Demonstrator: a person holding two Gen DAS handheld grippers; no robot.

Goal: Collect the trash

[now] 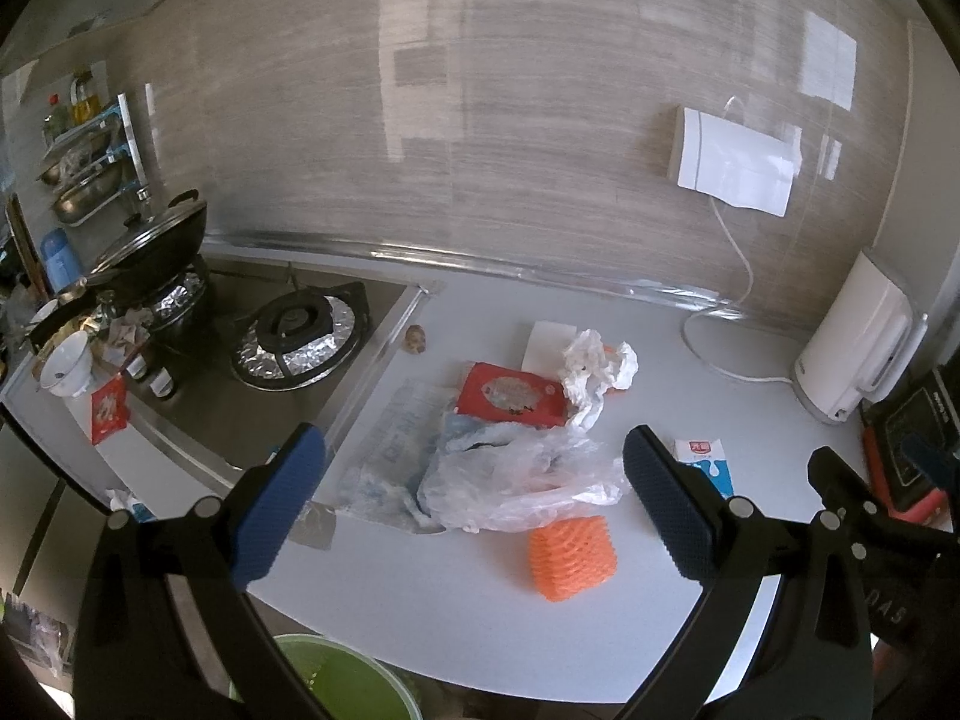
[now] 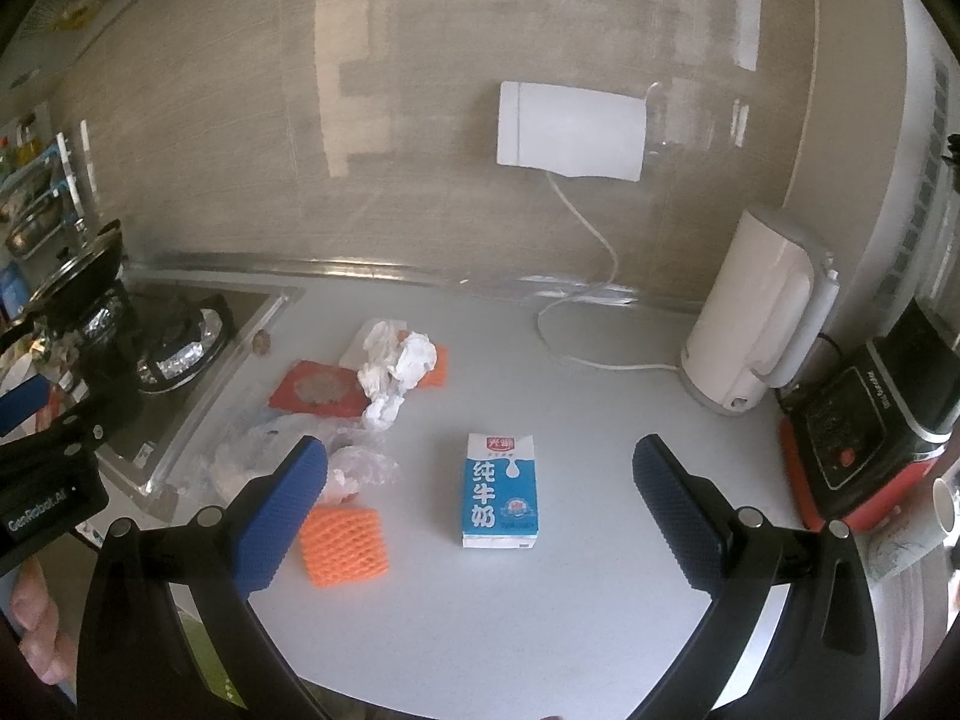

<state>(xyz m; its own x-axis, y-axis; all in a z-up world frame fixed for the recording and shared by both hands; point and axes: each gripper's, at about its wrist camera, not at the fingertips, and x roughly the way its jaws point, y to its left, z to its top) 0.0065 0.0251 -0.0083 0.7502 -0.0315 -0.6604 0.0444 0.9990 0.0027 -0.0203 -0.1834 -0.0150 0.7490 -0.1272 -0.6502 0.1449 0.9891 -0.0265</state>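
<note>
A: Trash is seen scattered on the white bench (image 1: 480, 618). Ahead of the left hand-held gripper (image 1: 474, 504), between its blue pads, a clear plastic bag (image 1: 516, 480) is spread, with an orange foam net (image 1: 571, 558) just in front of it, nearer the gripper. Past the bag, a red packet (image 1: 510, 394) and a crumpled white wrapper (image 1: 594, 369) are found, touching each other.

B: And the milk carton (image 2: 501, 492)?

A: It is laid flat between the fingers of the right hand-held gripper (image 2: 480, 504), slightly ahead, touched by neither. The foam net is beside that gripper's left pad (image 2: 282, 510).

B: How are the grippers set?

A: Both are held wide apart; nothing is clamped. Both are held above the bench.

B: What else is shown?

A: A gas stove (image 1: 288, 339) is set to the left of the left gripper, with a lidded black wok (image 1: 147, 246) on its far burner. A white kettle (image 2: 759, 312) is placed far right of the right gripper, and a green bin (image 1: 342, 681) is partly seen below the bench edge, under the left gripper.
</note>
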